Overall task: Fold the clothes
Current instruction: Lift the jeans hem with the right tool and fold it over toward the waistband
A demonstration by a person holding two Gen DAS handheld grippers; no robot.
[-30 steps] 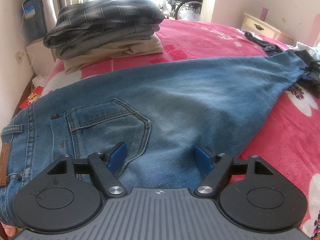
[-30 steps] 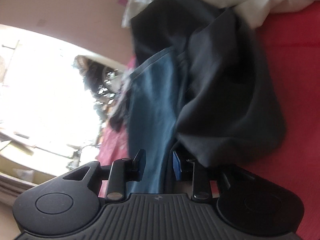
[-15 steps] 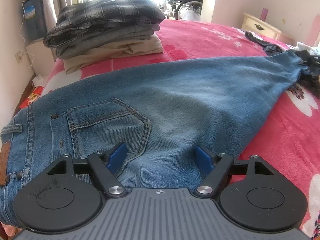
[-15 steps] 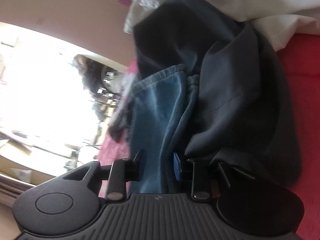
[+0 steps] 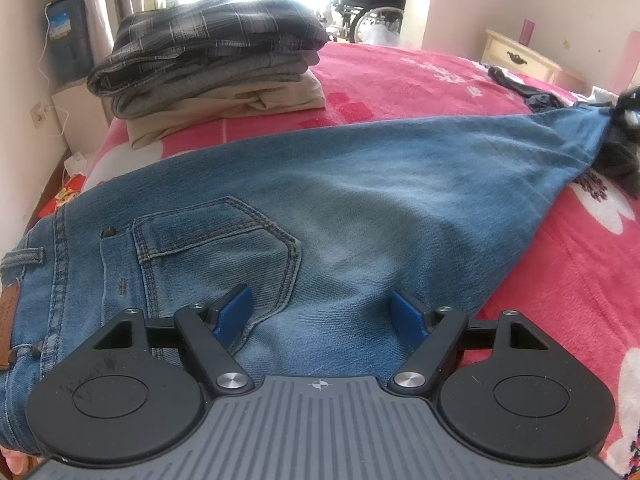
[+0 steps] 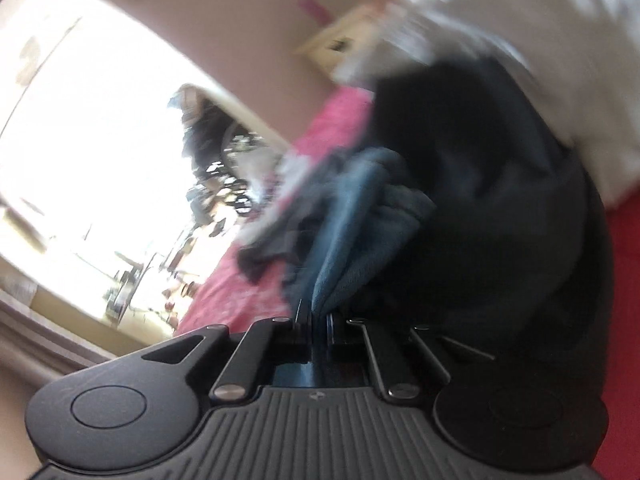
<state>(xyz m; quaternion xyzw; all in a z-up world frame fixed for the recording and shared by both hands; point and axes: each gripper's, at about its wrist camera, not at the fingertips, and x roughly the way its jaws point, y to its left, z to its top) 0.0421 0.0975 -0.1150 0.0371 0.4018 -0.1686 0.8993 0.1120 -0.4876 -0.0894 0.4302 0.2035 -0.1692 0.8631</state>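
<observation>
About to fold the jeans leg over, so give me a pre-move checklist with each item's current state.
1. Right claw shut on the jeans hem, its jaws having just closed on the denim: ok.
2. Left claw open over the seat of the jeans, gripping nothing: ok.
3. Dark garment free of the hem: cannot tell, blurred.
4. Jeans lying flat on the pink blanket: ok.
5. Folded pile apart from the jeans: ok.
</observation>
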